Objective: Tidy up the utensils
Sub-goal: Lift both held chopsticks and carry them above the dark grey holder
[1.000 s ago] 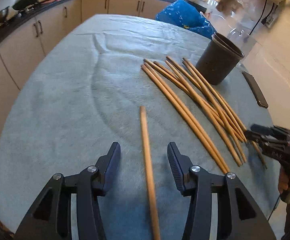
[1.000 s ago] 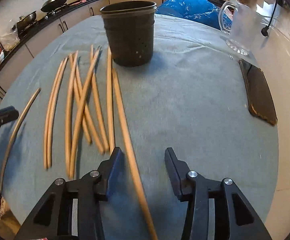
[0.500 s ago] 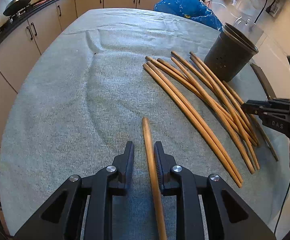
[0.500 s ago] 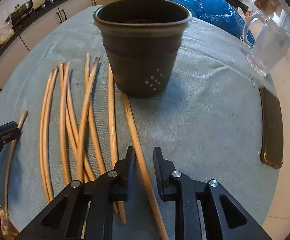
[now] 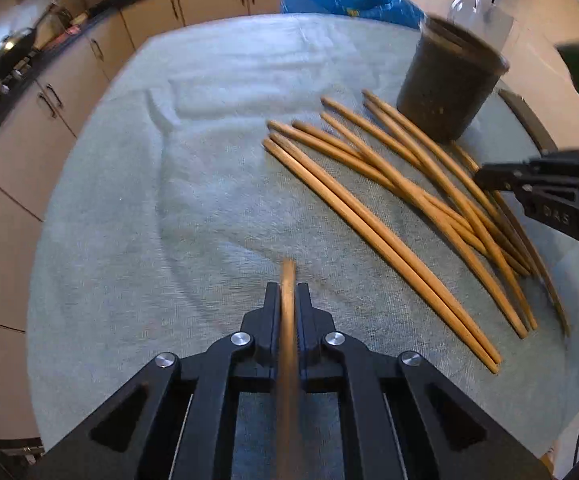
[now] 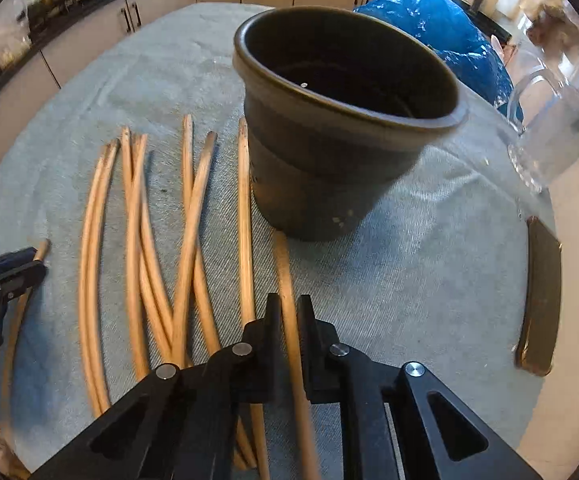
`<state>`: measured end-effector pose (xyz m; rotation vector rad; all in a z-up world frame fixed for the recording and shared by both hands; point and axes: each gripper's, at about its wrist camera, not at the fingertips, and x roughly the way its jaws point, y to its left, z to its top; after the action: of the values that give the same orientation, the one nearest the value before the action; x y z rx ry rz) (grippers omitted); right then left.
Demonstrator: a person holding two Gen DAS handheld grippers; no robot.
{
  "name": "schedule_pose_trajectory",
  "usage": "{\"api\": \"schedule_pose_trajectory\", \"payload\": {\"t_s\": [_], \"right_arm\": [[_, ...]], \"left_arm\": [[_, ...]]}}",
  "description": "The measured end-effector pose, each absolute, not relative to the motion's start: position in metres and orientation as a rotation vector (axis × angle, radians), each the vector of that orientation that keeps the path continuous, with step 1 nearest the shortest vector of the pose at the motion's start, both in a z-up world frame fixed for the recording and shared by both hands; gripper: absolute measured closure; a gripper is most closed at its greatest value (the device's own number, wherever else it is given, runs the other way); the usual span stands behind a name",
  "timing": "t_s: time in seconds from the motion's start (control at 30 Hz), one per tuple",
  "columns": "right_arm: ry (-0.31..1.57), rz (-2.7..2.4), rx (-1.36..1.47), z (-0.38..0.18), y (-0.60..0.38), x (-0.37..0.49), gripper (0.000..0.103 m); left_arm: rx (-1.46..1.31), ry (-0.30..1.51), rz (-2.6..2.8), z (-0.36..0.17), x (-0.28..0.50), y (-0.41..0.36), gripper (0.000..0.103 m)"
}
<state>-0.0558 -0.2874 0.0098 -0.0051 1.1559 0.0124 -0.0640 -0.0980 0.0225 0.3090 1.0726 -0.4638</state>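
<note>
both sets of jaws had just closed, the left gripper clamping a lone chopstick and the right gripper clamping another chopstick just short of the dark holder ahead, so both were probably ready to lift.

The bench is covered in a pale grey-green cloth of rough, ribbed weave, creased toward its far edge. The chopsticks appear as smooth, matt tan wood. The holder looks like matt dark plastic, dulled and speckled. The left hand-held gripper and the right hand-held gripper are seen as matt black plastic with polished metal pins.
</note>
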Motion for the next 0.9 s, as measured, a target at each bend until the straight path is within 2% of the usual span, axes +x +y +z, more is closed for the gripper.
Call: {"api": "schedule_pose_trajectory", "payload": {"t_s": [0.3, 0.47, 0.67, 0.9], "right_arm": [[0.900, 0.035, 0.250, 0.051, -0.316, -0.139, 0.096], [0.767, 0.044, 0.328, 0.086, -0.325, -0.156, 0.096], [0.568, 0.015, 0.346, 0.147, -0.330, -0.168, 0.096], [0.319, -0.050, 0.399, 0.208, -0.339, -0.152, 0.096]], "left_arm": [[0.107, 0.864, -0.569, 0.094, -0.115, -0.078, 0.097], [0.016, 0.718, -0.615, 0.138, -0.134, -0.086, 0.097], [-0.137, 0.584, -0.622, 0.189, -0.119, -0.103, 0.097], [-0.182, 0.411, -0.558, 0.226, -0.078, -0.153, 0.097]]}}
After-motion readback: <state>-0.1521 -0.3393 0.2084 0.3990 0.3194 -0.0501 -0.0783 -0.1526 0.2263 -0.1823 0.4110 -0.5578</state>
